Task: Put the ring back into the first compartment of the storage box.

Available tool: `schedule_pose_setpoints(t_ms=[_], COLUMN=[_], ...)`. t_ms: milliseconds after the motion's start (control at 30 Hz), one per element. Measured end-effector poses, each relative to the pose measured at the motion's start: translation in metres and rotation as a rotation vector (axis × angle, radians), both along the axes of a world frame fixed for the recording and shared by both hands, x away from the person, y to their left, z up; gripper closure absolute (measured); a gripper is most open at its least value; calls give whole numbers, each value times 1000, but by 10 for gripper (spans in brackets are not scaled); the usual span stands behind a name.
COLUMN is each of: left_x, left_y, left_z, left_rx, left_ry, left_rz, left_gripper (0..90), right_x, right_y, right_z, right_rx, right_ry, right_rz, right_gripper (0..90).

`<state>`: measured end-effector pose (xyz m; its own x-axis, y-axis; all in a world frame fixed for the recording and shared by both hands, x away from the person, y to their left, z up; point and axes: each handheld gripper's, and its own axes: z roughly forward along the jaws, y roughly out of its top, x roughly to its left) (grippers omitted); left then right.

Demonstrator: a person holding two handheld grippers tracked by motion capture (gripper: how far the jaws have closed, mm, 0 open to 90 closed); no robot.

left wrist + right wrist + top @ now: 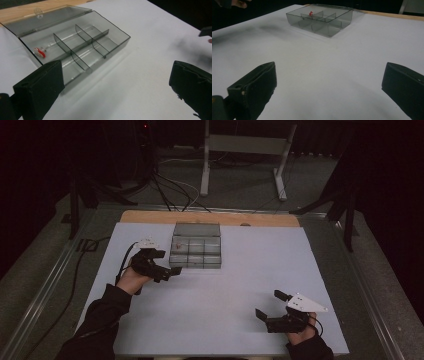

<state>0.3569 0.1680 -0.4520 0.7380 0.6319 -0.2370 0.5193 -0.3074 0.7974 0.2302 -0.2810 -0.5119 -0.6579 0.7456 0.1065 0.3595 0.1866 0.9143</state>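
A white table top point(225, 310) with a wooden far edge point(150, 216); cables point(170, 190) on the floor.

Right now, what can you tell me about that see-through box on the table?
The box looks like smoky clear plastic, split by dividers into six compartments. Its hinged lid lies open at the back. One corner compartment holds a small red and white thing; the others look empty. It sits flat on the white table, with the left gripper close beside it.

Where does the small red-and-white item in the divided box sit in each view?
High view: red-and-white item in the box's far-left compartment.
Left gripper view: left of centre, in an end compartment.
Right gripper view: top centre, in a far compartment.
Shared landmark: the clear divided box, lid open.
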Motion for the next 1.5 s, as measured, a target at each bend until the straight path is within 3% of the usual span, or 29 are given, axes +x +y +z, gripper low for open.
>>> schedule_pose_setpoints(t_ms=[333,700,1067,1167,1333,1500], left_x=[-31,-59,-90,-94,-104,-104], left_y=[6,16,34,36,45,46], left_z=[-14,-34,-55,-58,-63,-64], left_rx=[-19,-26,14,24,2,-15], left_ry=[-30,-25,-44,-44,-55,-68], left_rz=[-35,-61,-65,-68,-59,-64], left_gripper=[4,5,5,5,5,5], right_x=[0,-1,-1,0,-1,-1], right_y=[0,0,0,0,1,0], right_z=[0,1,0,0,0,1], right_rx=[0,0,-4,-6,-8,-8], right_ry=[-4,-3,-2,2,3,0], right_rz=[-2,-4,-2,-3,3,9], right_gripper=[0,0,0,0,0,0])
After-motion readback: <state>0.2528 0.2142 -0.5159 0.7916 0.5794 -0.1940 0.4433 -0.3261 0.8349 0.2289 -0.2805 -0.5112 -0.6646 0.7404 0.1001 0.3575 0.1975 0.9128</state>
